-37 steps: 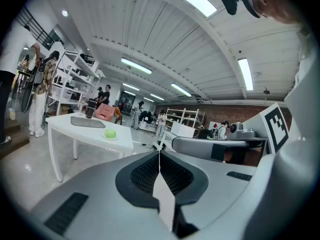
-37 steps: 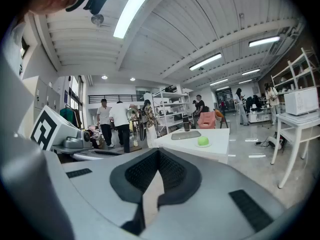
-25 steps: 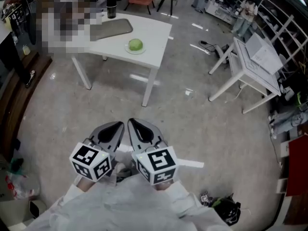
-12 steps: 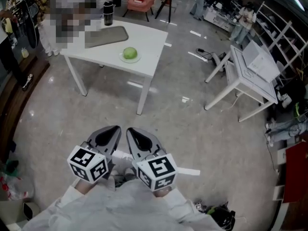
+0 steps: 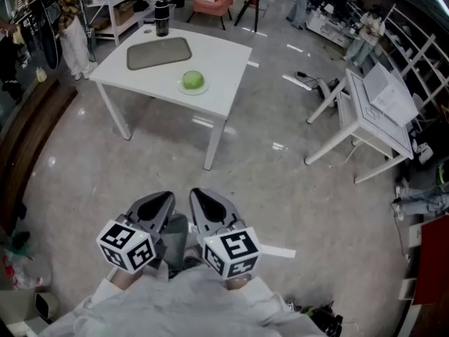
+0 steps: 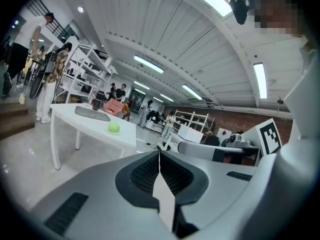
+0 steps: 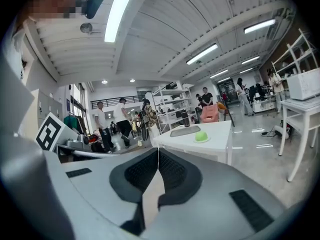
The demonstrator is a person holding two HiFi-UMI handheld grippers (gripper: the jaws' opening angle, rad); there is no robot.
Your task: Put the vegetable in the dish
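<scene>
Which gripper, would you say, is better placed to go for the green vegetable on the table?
The right gripper, marginally: it and the left gripper are shut, side by side, far from the table; in the head view the vegetable sits nearer its line.

path: open floor [image 5: 165,170] to white table [image 5: 226,51] | obstacle: bottle [image 5: 162,17] far corner

You face a white table [image 5: 226,65] standing on the floor. A grey tray [image 5: 158,53] lies on its far left part, with a black flask [image 5: 162,17] at the far corner. A small dish [image 5: 193,90] sits nearer you, right of the tray.
</scene>
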